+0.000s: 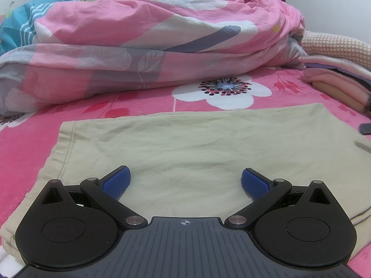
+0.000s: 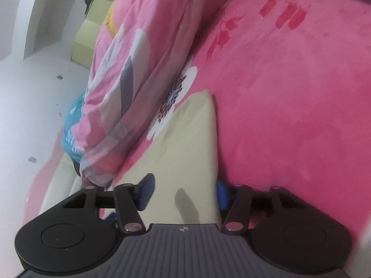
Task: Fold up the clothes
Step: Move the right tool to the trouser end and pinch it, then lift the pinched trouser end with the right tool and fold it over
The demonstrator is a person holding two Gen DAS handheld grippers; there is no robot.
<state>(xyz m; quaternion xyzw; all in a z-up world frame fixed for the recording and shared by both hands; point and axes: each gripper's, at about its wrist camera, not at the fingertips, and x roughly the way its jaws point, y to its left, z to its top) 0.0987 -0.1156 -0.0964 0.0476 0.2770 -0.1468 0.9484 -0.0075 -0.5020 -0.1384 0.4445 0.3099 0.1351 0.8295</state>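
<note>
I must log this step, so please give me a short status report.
Left gripper open, low over beige garment. Right gripper open, straddling its edge. Garment flat on pink bed sheet. Rolled quilt beyond, nothing blocking.

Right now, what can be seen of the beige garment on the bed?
The beige garment looks like woven twill, folded flat into a rough rectangle with a stitched seam along its left edge. It lies on the pink floral blanket, in front of the bunched quilt. The left gripper is open above it; the right gripper straddles its edge, open.
</note>
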